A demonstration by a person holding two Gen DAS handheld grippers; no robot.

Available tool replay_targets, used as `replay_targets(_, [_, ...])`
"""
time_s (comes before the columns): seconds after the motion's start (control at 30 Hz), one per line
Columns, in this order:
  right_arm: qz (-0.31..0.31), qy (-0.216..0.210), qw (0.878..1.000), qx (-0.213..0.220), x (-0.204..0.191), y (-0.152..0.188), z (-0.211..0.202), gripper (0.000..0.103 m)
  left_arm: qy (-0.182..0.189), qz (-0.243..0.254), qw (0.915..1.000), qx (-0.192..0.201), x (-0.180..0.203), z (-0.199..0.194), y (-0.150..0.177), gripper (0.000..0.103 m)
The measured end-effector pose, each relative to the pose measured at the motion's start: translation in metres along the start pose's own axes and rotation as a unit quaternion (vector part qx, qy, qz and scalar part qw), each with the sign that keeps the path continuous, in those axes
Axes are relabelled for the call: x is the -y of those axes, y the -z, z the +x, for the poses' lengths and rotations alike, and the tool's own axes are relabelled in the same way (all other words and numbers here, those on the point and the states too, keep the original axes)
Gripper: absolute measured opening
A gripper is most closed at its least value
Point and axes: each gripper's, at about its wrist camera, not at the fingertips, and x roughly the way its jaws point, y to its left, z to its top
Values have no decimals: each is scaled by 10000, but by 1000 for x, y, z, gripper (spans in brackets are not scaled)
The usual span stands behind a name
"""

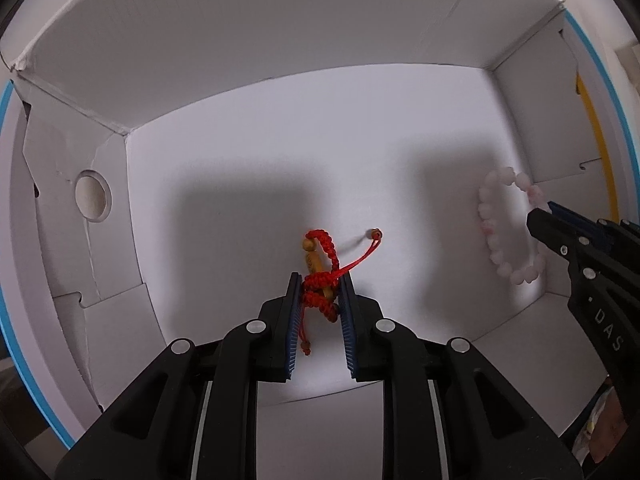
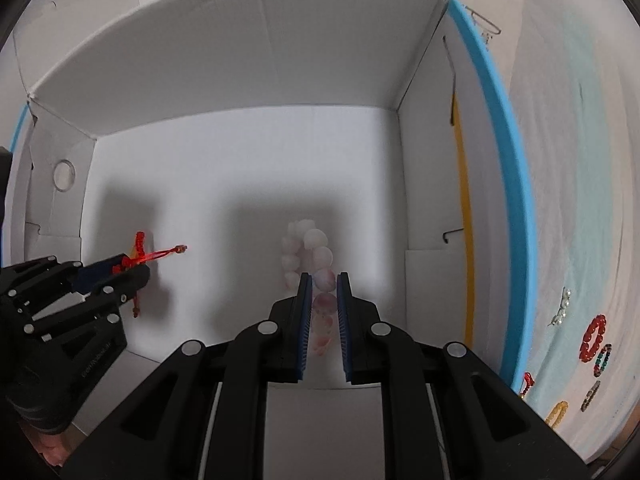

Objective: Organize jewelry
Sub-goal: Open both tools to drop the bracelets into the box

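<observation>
1. Left gripper [image 1: 320,280] jaws pinching red braided bracelet [image 1: 320,272] above white box [image 1: 240,80] floor, toward left wall.
2. Right gripper [image 2: 323,280] jaws pinching pink bead bracelet [image 2: 308,248] near right wall.
3. More bracelets [image 2: 594,338] on counter [image 2: 568,200], beyond box's right wall.

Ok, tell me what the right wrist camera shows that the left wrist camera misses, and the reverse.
Only the right wrist view shows the loose bracelets lying outside the box on the pale cloth.

Only the left wrist view shows the red cord bracelet's wooden bead and knotted weave close up, clamped in the left gripper.

Both show the white box, the pink bead bracelet held in the right gripper, the red cord bracelet, and the round hole in the box's left wall.
</observation>
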Motion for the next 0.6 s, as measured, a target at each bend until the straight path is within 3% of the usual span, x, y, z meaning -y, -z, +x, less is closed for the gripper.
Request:
replay_targets(0.07, [25, 33, 10000, -38, 0, 0, 3, 14, -18, -34, 10000, 53, 0, -2, -2, 20])
replay_targets(0.23, [36, 57, 10000, -69, -1, 2, 6, 14, -60, -117, 9997, 213, 1, -7, -5, 34])
replay_targets(0.47, [52, -95, 9999, 62, -2, 6, -1, 30, -150, -236, 9981, 556, -2, -19, -1, 54])
replay_targets(0.6, [46, -223, 9996, 185, -5, 10, -12, 45, -236, -270, 9963, 784, -1, -30, 3, 67])
